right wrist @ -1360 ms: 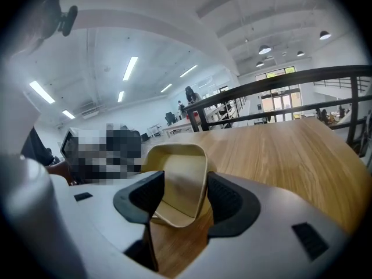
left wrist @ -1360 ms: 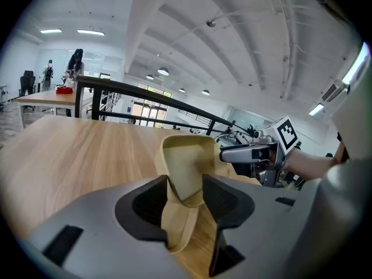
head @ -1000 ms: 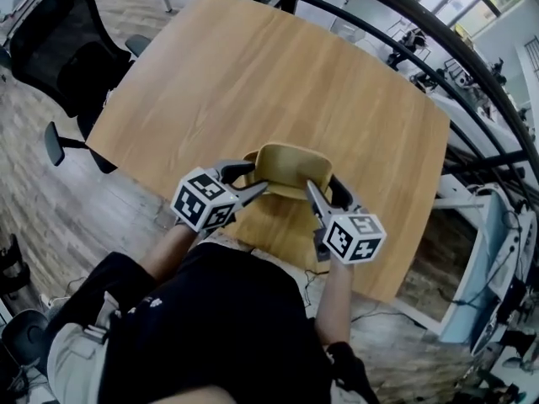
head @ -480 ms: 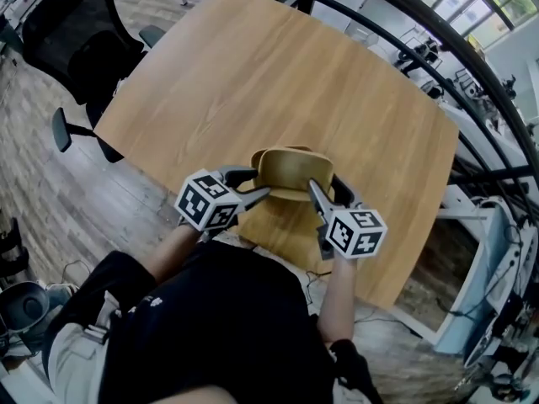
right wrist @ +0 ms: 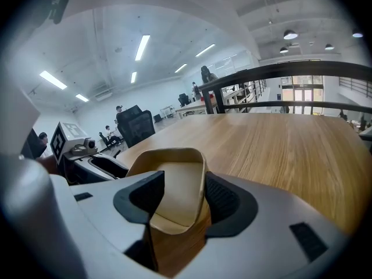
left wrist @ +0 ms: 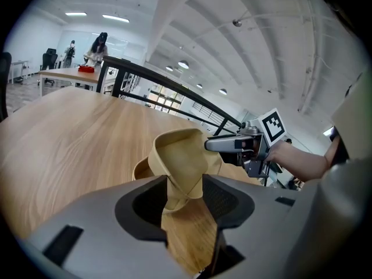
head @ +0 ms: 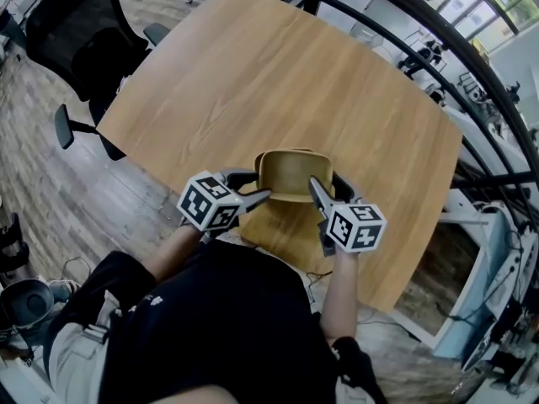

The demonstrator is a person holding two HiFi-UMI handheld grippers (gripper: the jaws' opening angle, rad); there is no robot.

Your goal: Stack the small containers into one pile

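Wooden table (head: 278, 82), open office; left gripper (head: 259, 194) and right gripper (head: 313, 188) both tight on tan container (head: 290, 171), perhaps two nested.

Open-plan office: a large light-wood meeting table (head: 278, 82) stands on grey wood-plank flooring (head: 50, 200), with a black mesh swivel chair (head: 84, 32) at its 10 o'clock corner. A black metal railing (right wrist: 290, 70) runs along the far side, from 12 to 3 o'clock. Beyond it, under long ceiling strip lights (right wrist: 141, 47), people (left wrist: 99, 42) stand at another wooden desk (left wrist: 64, 73).
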